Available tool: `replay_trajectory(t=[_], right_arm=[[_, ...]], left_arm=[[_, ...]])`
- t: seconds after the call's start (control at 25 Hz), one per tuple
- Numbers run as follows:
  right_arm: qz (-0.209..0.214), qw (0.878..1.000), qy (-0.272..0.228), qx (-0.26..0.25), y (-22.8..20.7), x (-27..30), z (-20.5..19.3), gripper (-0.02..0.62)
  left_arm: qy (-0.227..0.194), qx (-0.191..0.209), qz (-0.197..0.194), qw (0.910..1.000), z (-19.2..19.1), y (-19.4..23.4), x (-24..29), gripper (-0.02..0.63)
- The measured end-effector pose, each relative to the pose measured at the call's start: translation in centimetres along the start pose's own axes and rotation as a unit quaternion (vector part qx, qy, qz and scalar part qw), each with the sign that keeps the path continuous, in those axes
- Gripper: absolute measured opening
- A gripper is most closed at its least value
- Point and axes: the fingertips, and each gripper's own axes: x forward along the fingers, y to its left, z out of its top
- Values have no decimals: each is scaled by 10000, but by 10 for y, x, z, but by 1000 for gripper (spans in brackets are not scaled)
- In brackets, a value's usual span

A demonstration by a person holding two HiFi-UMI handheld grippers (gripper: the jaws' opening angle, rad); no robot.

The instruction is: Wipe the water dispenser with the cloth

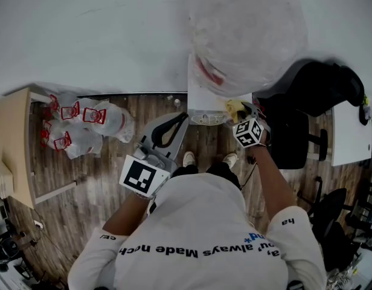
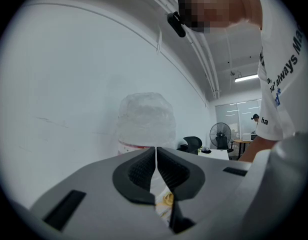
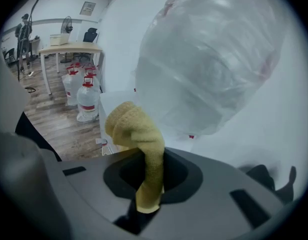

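Note:
The white water dispenser stands against the wall with a large clear bottle wrapped in plastic on top. My right gripper is at the dispenser's front right corner, shut on a yellow cloth. In the right gripper view the cloth sticks up from between the jaws, close to the bottle. My left gripper hangs shut and empty just left of the dispenser's front. Its view looks up past the shut gripper at the bottle, with a bit of the cloth below.
Several spare water bottles in plastic lie on the wood floor at the left, beside a wooden desk. A black office chair and a white table stand right of the dispenser. The person's shoes are just before it.

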Motion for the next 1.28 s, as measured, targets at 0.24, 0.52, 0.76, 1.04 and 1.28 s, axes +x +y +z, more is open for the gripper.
replay_trajectory(t=[0.24,0.52,0.76,1.04,1.28], right_arm=[[-109,9999,112,22,-33,3,-3,58],[-226,9996,160,52,-64,12,0,60],[-180,9995,269,44,-82,28,-3,61],[-73,9995,317,62,-96,46,-10,61],[34,9990,405,195,-100,65,-17,61]], left_arm=[[15,13,-11,10000,1,2,3,27],[23,8,-2,10000,-1,6,7,26],[38,-2,42,10000,-3,14,12,26],[61,-13,105,9999,-3,19,16,27],[102,10,135,9999,-5,24,22,26]])
